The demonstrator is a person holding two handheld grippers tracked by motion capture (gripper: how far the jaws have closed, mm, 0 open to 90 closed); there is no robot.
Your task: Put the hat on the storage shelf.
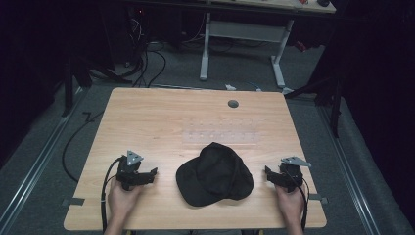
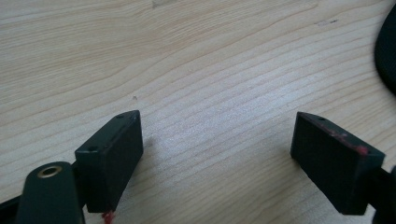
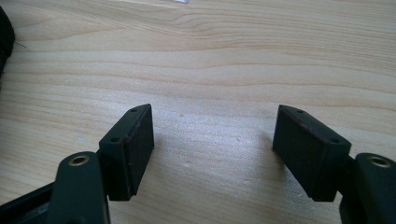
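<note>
1. Left gripper (image 1: 152,172) and right gripper (image 1: 267,171): jaws apart, nothing between them, both resting low on the table (image 1: 147,117).
2. Cap (image 1: 215,174): black, lying between the grippers, apart from both (its edge shows at the margin of each gripper view).
3. Risk: soft cloth may buckle or slide under a one-sided pinch; a shallow bite could slip off.
4. Writing: none legible on the cap or the grippers.
</note>
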